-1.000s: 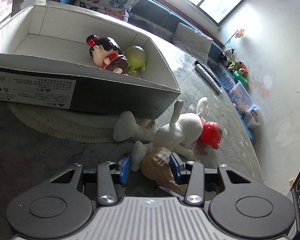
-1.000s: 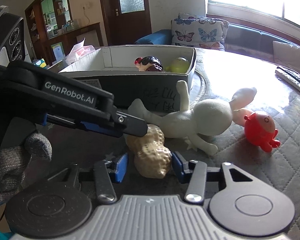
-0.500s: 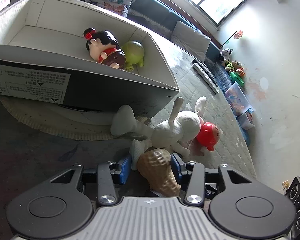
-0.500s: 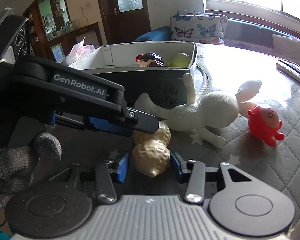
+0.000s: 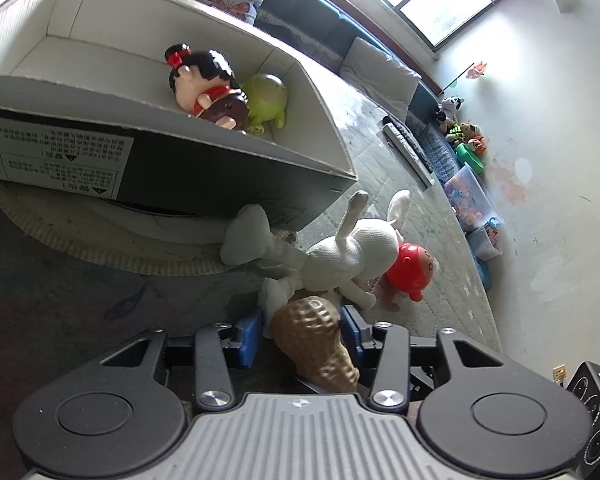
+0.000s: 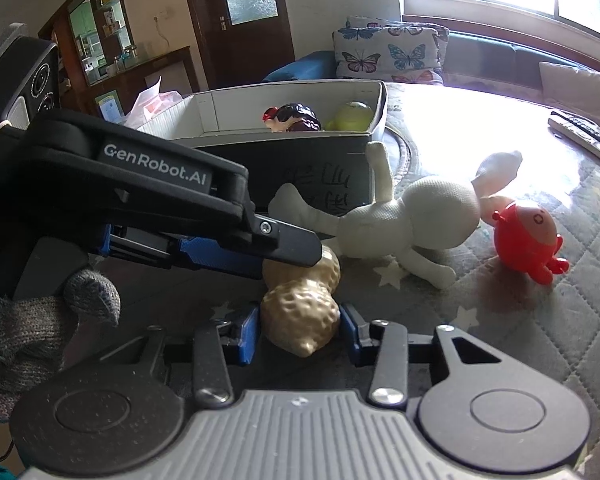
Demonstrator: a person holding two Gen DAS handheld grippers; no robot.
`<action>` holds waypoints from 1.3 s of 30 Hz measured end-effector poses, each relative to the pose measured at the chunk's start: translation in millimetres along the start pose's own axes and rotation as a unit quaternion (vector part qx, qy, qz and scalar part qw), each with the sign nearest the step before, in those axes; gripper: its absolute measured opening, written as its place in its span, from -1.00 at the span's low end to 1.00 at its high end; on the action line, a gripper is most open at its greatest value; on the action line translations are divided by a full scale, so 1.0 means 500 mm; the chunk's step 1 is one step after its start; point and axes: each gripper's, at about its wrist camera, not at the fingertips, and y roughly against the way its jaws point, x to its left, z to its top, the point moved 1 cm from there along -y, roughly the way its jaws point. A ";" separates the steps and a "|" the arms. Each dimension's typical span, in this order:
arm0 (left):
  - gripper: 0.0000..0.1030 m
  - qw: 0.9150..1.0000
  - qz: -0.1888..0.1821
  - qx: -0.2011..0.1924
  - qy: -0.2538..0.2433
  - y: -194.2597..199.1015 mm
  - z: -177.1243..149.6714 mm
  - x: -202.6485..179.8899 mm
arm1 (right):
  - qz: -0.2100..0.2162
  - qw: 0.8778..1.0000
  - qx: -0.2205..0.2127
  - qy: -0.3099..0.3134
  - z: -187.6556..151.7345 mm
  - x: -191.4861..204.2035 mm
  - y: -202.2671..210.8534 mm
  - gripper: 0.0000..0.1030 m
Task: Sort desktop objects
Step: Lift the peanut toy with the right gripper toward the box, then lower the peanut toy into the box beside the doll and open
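A tan peanut toy (image 5: 314, 340) (image 6: 300, 308) sits between the jaws of both grippers. My right gripper (image 6: 298, 334) is closed on its near end. My left gripper (image 5: 300, 332) straddles its other end from the left, with a gap on its left pad; in the right wrist view its fingers (image 6: 268, 240) reach over the peanut. A white rabbit doll (image 5: 340, 256) (image 6: 412, 216) lies just beyond, beside a red round toy (image 5: 410, 270) (image 6: 528, 236). The cardboard box (image 5: 220, 152) (image 6: 300, 152) holds a black-haired doll (image 5: 208, 80) and a green toy (image 5: 266, 96).
Remote controls (image 5: 408, 152) (image 6: 584, 136) lie on the quilted table cover at the far right. A round woven mat (image 5: 100, 248) lies under the box. A sofa with butterfly cushions (image 6: 384, 52) stands behind the table.
Both grippers have narrowed around the peanut toy and the right one now grips it. The peanut appears raised slightly and nearer to both cameras. The other toys have not moved.
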 end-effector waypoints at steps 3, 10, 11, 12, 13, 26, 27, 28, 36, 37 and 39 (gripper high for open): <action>-0.25 1.000 0.001 -0.004 -0.004 0.013 0.000 -0.006 | 0.003 1.000 -0.008 0.006 0.007 0.007 0.017 -0.19; -0.25 0.999 -0.011 -0.037 -0.017 0.057 0.021 -0.033 | -0.001 0.999 -0.038 0.020 0.048 0.022 0.053 -0.20; -0.25 0.999 -0.012 -0.041 -0.017 0.061 0.026 -0.035 | -0.002 0.999 -0.041 0.024 0.055 0.024 0.055 -0.20; -0.25 0.999 -0.013 -0.045 -0.015 0.066 0.032 -0.036 | -0.002 0.999 -0.043 0.026 0.060 0.026 0.056 -0.20; -0.25 0.999 -0.014 -0.049 -0.015 0.071 0.039 -0.039 | -0.003 0.998 -0.048 0.033 0.071 0.028 0.058 -0.20; -0.25 0.994 -0.016 -0.112 -0.010 0.081 0.185 -0.038 | -0.002 0.995 -0.081 0.057 0.236 0.021 0.006 -0.20; -0.25 0.993 -0.014 -0.115 -0.006 0.081 0.195 -0.031 | 0.002 0.995 -0.079 0.061 0.247 0.022 -0.004 -0.20; -0.25 0.993 -0.010 -0.117 -0.001 0.080 0.204 -0.023 | 0.006 0.995 -0.076 0.064 0.258 0.023 -0.016 -0.20; -0.25 0.990 0.032 -0.124 0.051 0.074 0.262 0.079 | 0.061 0.994 -0.029 0.082 0.328 0.050 -0.135 -0.20; -0.25 0.990 0.037 -0.122 0.057 0.071 0.266 0.092 | 0.066 0.994 -0.021 0.084 0.334 0.054 -0.151 -0.20; -0.25 0.990 0.045 -0.114 0.070 0.062 0.276 0.117 | 0.076 0.994 -0.003 0.082 0.341 0.058 -0.182 -0.20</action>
